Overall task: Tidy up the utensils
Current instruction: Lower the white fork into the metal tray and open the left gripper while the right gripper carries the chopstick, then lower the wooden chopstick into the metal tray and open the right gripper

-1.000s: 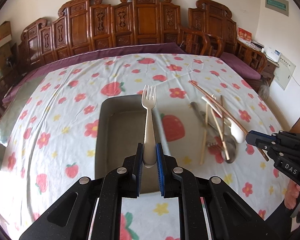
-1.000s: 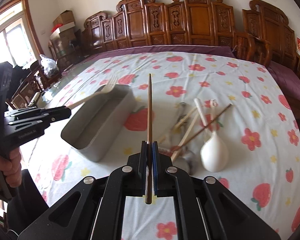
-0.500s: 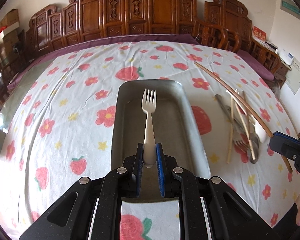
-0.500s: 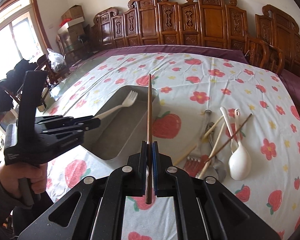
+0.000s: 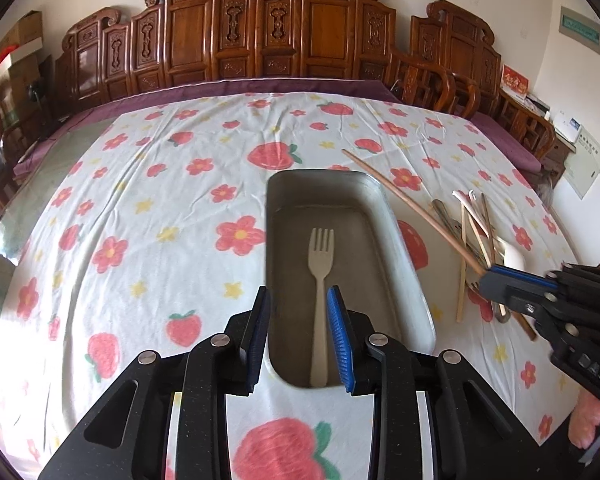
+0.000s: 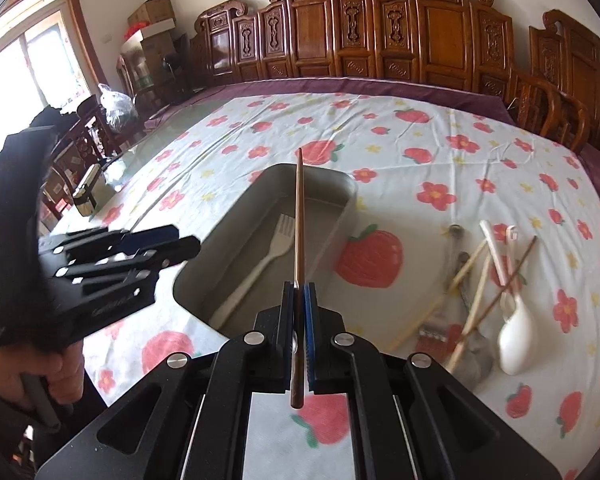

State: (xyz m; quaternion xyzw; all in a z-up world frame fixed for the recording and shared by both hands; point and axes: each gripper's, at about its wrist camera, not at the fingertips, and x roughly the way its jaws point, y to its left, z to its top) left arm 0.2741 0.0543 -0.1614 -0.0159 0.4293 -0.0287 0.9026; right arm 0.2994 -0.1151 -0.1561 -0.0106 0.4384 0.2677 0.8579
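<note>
**Fork down in the tray, chopstick still to go**

The left gripper hangs over the near end of the grey metal tray, its blue-padded jaws opening. The cream plastic fork sits between them but neither pad touches it; it lies flat on the tray floor, tines pointing to the far end, handle toward the near wall. Seen from the right wrist, the same fork runs along the tray with its handle toward the near left corner.

The right gripper is pinched narrow on a dark brown chopstick, which juts straight out past the fingertips and crosses above the tray's right side. From the left wrist view that chopstick slants from the right gripper up over the tray's far right corner.

On the strawberry-and-flower tablecloth, to the right of the tray and apart from it, the rest of the utensils lie in a loose heap: a white ceramic spoon, pale bamboo chopsticks, a thin dark chopstick, and a metal spoon partly buried under them. A person's hand grips the left gripper's handle at the near left.
</note>
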